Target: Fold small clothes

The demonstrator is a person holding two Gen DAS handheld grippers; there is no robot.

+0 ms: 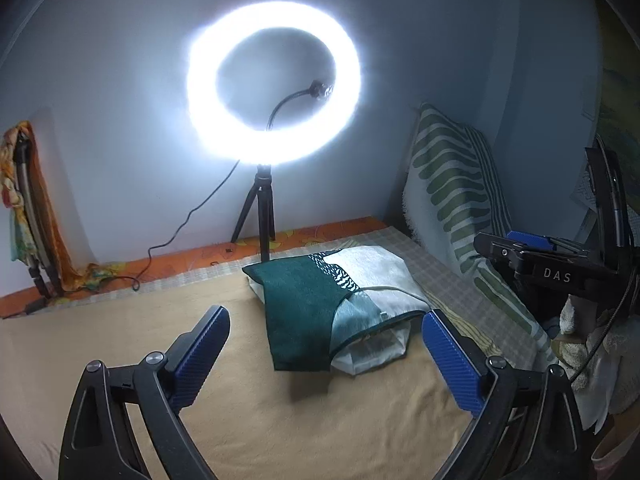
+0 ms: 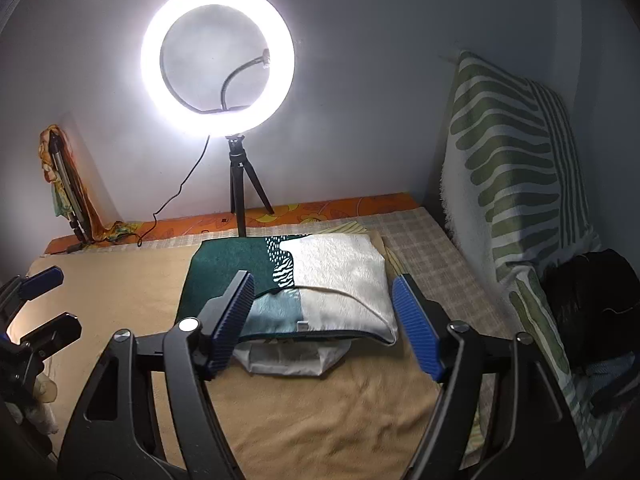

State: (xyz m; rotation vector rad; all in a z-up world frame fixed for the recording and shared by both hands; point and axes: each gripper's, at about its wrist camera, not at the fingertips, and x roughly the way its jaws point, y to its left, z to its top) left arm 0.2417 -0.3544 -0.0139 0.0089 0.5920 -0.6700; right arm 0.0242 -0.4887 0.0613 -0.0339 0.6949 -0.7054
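A folded green, teal and white cloth (image 1: 320, 304) lies on the tan blanket (image 1: 280, 420), with a white piece sticking out under its near edge. It also shows in the right wrist view (image 2: 304, 292). My left gripper (image 1: 326, 344) is open and empty, hovering just in front of the cloth. My right gripper (image 2: 324, 316) is open and empty, its blue fingers (image 2: 234, 320) straddling the cloth's near edge from above. The right gripper's body shows at the right of the left view (image 1: 552, 272).
A lit ring light on a tripod (image 1: 274, 92) stands at the back by the wall, its cable trailing left. A green-striped pillow (image 2: 516, 168) leans against the right wall. A dark bag (image 2: 592, 304) lies at the right. Colourful cloth on a stand (image 1: 28, 208) is far left.
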